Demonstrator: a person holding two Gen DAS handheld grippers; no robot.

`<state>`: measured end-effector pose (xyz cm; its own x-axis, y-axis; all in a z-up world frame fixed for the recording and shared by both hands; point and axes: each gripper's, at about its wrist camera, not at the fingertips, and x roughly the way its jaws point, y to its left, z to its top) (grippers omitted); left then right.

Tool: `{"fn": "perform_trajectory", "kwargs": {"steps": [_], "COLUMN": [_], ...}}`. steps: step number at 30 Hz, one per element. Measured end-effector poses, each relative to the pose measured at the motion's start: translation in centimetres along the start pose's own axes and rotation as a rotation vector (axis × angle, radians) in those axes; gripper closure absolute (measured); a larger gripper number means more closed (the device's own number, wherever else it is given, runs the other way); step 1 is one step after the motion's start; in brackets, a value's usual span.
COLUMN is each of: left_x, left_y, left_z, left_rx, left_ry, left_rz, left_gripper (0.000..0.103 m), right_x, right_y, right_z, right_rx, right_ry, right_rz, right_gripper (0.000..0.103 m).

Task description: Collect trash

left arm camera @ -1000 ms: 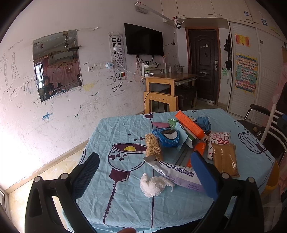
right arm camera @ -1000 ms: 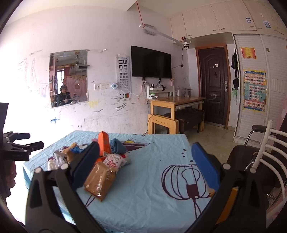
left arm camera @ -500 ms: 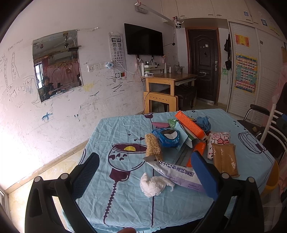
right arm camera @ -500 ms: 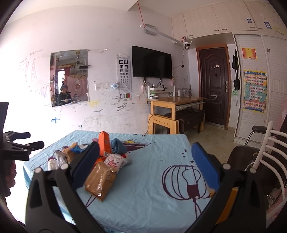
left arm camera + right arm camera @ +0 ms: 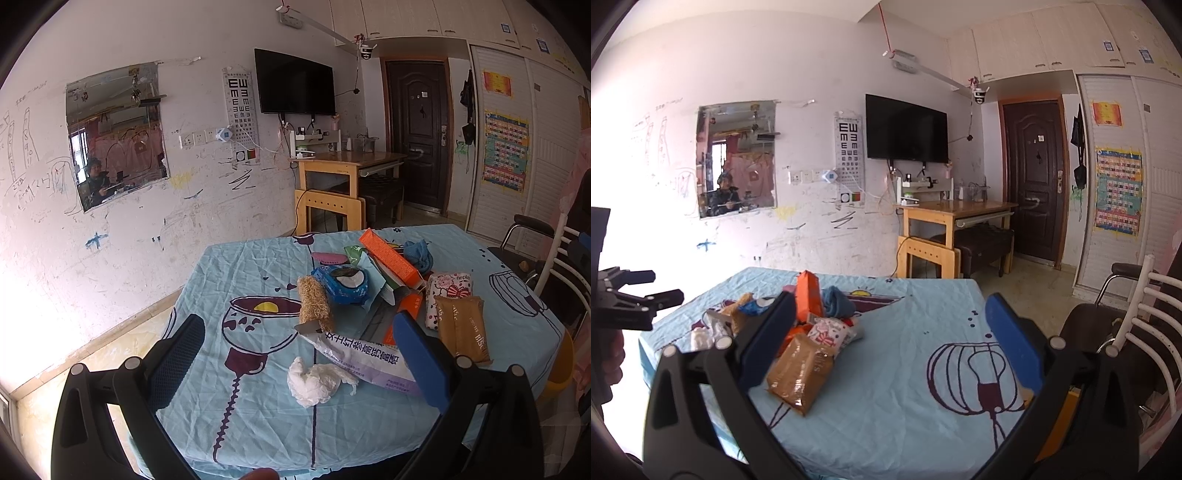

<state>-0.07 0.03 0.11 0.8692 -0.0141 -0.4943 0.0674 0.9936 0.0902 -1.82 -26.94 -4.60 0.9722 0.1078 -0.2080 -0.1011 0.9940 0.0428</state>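
A pile of trash lies on the blue-clothed table: a crumpled white tissue, a long white and purple wrapper, a straw-coloured roll, a blue round packet, an orange box and a brown packet. My left gripper stands open above the near edge, the tissue between its fingers' lines. My right gripper is open over the table's right side, with the brown packet and orange box to its left.
A white-railed chair and a black armchair stand at the table's right. A yellow object sits below the table's right corner. A wooden desk stands by the far wall. The left gripper's body shows at the right wrist view's left edge.
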Motion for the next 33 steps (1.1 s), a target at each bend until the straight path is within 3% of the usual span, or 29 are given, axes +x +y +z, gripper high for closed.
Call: {"fn": "perform_trajectory", "kwargs": {"steps": [33], "left_x": [0.73], "left_y": [-0.28], "left_z": [0.15], "left_rx": [0.005], "left_ry": [0.01], "left_rz": [-0.007], "left_gripper": [0.006], "right_x": [0.21], "right_y": [-0.28], "right_z": [0.14], "right_rx": [-0.006], "right_ry": [0.012], "right_rz": [0.012], "right_gripper": [0.005]}}
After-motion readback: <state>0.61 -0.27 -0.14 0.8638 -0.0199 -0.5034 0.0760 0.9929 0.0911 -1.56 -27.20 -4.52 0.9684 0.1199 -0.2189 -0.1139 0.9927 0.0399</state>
